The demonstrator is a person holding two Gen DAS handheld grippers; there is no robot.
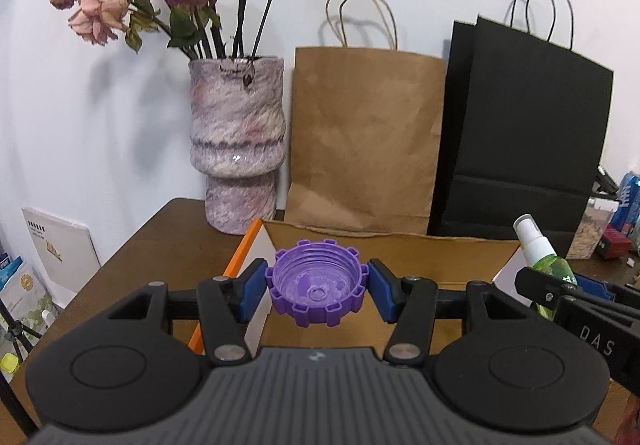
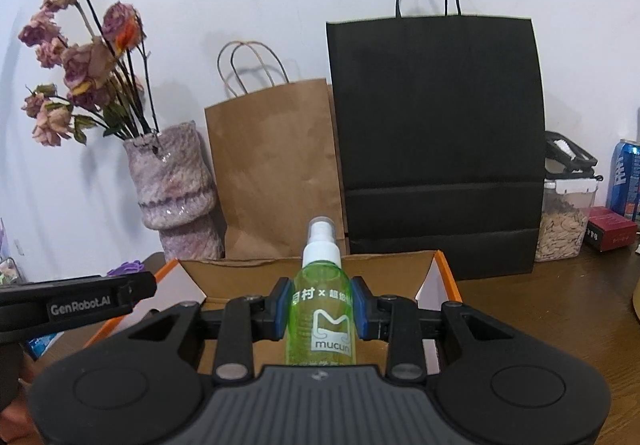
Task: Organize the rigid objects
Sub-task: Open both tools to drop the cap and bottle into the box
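A purple ribbed cap (image 1: 316, 283), open side up, is clamped between the blue pads of my left gripper (image 1: 317, 287), held over the open cardboard box (image 1: 400, 257) with orange edges. In the right wrist view my right gripper (image 2: 320, 311) is shut on an upright green spray bottle (image 2: 322, 305) with a white nozzle, above the same box (image 2: 392, 269). The bottle (image 1: 546, 263) and the right gripper's arm show at the right edge of the left wrist view. The left gripper's arm and a bit of the purple cap (image 2: 128, 268) appear at the left of the right wrist view.
Behind the box stand a mottled pink vase (image 1: 238, 141) of dried flowers, a brown paper bag (image 1: 366, 141) and a black paper bag (image 2: 438, 149) against the wall. To the right on the brown table (image 2: 540, 309) are a clear food container (image 2: 566, 213), a red packet and a blue can (image 2: 626, 177).
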